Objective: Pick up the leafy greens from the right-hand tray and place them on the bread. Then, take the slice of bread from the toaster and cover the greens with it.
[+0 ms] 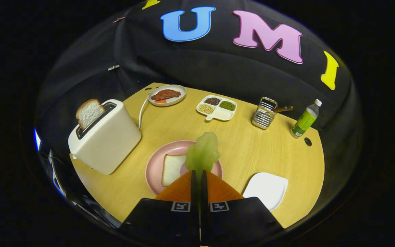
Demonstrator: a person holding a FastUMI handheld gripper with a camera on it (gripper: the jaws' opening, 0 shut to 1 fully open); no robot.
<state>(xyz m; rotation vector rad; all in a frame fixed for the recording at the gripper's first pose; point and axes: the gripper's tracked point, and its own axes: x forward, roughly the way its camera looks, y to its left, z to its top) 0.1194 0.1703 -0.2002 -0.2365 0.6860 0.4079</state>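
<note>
My gripper (pixel 199 173) is shut on the leafy greens (pixel 202 152), a pale green leaf that sticks up beyond the fingertips. It hangs above the pink plate (pixel 154 164), whose bread slice (pixel 172 168) lies just left of the fingers. The right-hand white tray (pixel 266 188) sits bare beside the right finger. Off to the left stands the white toaster (pixel 106 137) with a second bread slice (pixel 88 112) poking out of its slot.
Farther back on the wooden table (pixel 252 151) are a plate of meat (pixel 167 95), a divided dish of beans (pixel 217 107), a metal rack (pixel 264 112) and a green bottle (pixel 305 120). The toaster's white cord (pixel 142 109) runs toward the meat plate.
</note>
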